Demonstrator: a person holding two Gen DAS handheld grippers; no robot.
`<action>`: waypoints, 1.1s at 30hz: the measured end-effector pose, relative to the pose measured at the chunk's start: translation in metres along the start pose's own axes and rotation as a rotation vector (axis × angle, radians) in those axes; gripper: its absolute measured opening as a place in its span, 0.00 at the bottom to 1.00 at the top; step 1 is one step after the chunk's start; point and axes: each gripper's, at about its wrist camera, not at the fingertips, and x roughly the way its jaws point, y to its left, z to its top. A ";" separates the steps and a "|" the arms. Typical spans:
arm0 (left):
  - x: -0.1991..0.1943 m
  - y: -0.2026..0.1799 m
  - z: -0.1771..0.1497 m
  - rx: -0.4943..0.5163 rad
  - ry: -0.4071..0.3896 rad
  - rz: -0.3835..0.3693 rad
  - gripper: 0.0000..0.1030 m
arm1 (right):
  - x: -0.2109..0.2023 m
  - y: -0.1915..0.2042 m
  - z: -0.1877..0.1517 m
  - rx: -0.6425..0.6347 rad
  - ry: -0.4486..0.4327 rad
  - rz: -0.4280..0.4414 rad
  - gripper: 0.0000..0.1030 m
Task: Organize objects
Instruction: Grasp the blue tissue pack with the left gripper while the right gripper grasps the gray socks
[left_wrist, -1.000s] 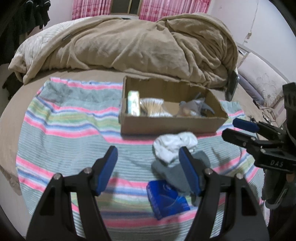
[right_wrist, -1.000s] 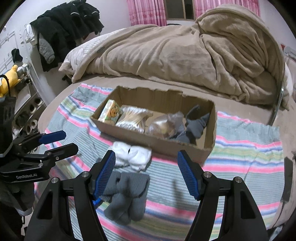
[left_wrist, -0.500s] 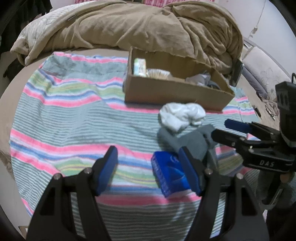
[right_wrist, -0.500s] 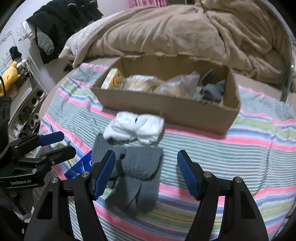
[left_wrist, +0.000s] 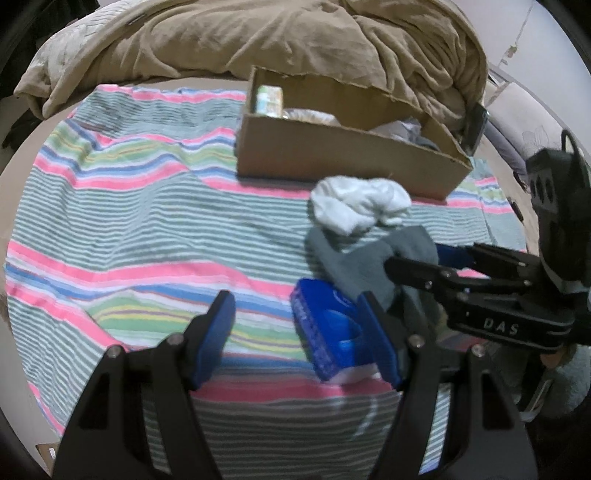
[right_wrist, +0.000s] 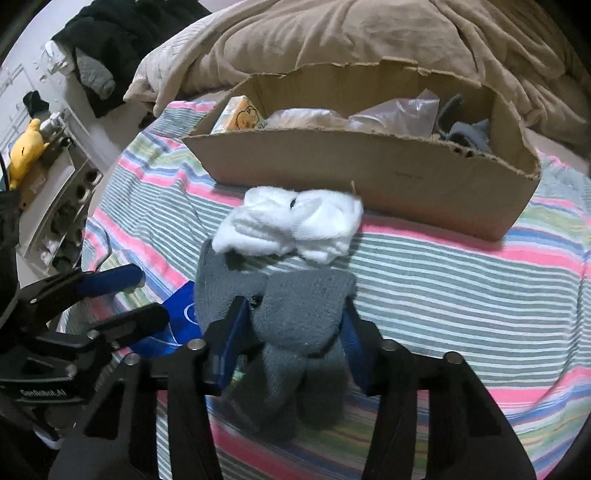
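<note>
A cardboard box (left_wrist: 332, 155) (right_wrist: 369, 177) sits on the striped blanket and holds a small carton, bags and a grey item. In front of it lie white socks (left_wrist: 360, 205) (right_wrist: 291, 225), grey socks (left_wrist: 369, 266) (right_wrist: 295, 317) and a blue packet (left_wrist: 328, 332) (right_wrist: 177, 317). My right gripper (right_wrist: 291, 332) has its blue pads pressed against both sides of the grey socks; it also shows in the left wrist view (left_wrist: 417, 262). My left gripper (left_wrist: 299, 332) is open, its right pad beside the blue packet; it also shows in the right wrist view (right_wrist: 136, 295).
A rumpled tan duvet (left_wrist: 295, 37) lies behind the box. The striped blanket (left_wrist: 129, 221) covers the bed. In the right wrist view a shelf unit with a yellow plush toy (right_wrist: 26, 151) and dark clothes (right_wrist: 110, 44) stand at the left.
Both grippers have moved down and forward toward the items. The right gripper's jaws have narrowed from wide open onto the grey socks. The left gripper stays open, now beside the blue packet.
</note>
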 end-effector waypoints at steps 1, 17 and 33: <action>0.001 -0.002 0.000 0.006 0.003 -0.001 0.68 | -0.003 -0.001 0.000 0.002 -0.003 0.004 0.44; 0.036 -0.050 -0.010 0.170 0.071 0.066 0.76 | -0.066 -0.042 -0.017 0.086 -0.130 -0.043 0.42; 0.003 -0.053 0.000 0.162 -0.035 0.021 0.49 | -0.094 -0.042 -0.015 0.081 -0.201 -0.025 0.42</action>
